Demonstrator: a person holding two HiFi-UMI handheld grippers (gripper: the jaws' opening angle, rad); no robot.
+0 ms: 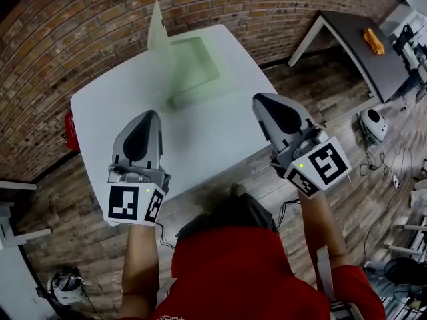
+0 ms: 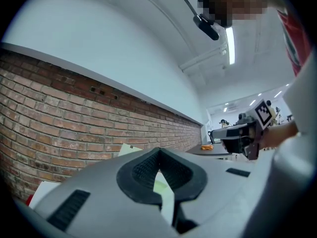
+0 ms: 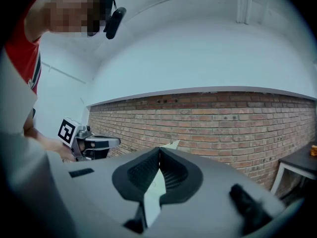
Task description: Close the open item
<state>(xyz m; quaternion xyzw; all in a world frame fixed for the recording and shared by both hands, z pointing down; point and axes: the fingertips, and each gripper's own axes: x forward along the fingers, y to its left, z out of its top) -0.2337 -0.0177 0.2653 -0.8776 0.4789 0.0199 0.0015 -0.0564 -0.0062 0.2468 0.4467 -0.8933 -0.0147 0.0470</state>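
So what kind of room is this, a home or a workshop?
Likely a lab or workroom rather than a home: a plain white table against a bare brick wall, a second dark table nearby, and equipment sitting on the wooden floor.

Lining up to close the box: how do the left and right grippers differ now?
The left gripper hangs over the table, in line with the box's upright lid; the right gripper sits at the table's right corner, its body past the edge. The left points straight ahead; the right angles in toward the box. Both are shut, empty and clear of the box.
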